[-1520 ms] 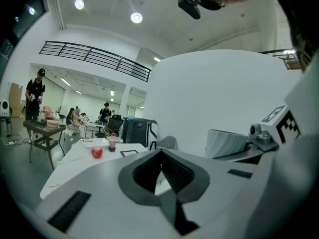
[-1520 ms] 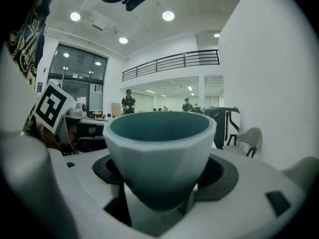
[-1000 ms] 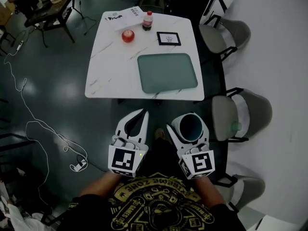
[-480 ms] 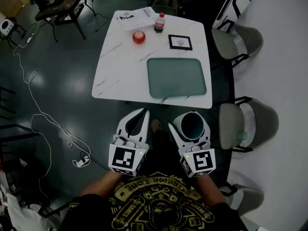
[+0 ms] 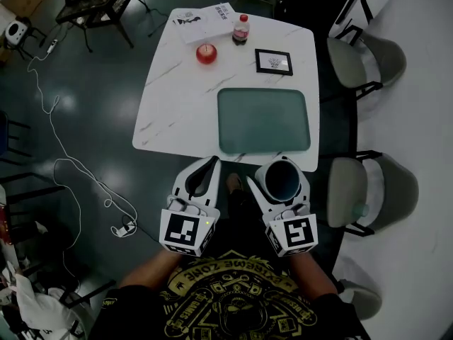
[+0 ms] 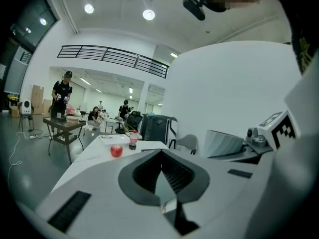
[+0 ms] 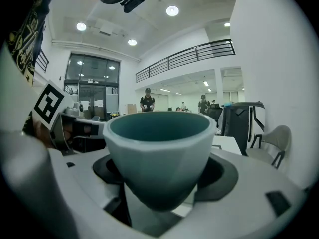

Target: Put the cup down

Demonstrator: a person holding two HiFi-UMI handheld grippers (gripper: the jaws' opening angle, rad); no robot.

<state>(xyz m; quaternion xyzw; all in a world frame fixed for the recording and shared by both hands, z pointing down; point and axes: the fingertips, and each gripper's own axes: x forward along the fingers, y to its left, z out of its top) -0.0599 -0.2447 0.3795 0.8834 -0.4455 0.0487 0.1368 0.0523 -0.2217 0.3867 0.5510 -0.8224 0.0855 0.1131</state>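
A pale cup (image 5: 282, 178) with a teal inside stands upright between the jaws of my right gripper (image 5: 279, 184), which is shut on it, just short of the near edge of the white marble table (image 5: 177, 98). The right gripper view shows the cup (image 7: 159, 153) filling the middle, the pads of that gripper (image 7: 162, 185) pressing its sides. My left gripper (image 5: 211, 164) hangs to the left of it, shut and holding nothing, its tips meeting in the left gripper view (image 6: 160, 156). The cup (image 6: 224, 143) also shows there at the right.
On the table lie a green tray (image 5: 263, 120), a red apple (image 5: 206, 53), a small bottle (image 5: 241, 29), a framed picture (image 5: 273, 61) and a booklet (image 5: 204, 21). Grey chairs (image 5: 357, 190) stand along its right side. Cables (image 5: 64, 165) trail over the dark floor at the left.
The table has slid nearer to both grippers in the head view. The grippers keep the same pose, the cup still held in the right one.
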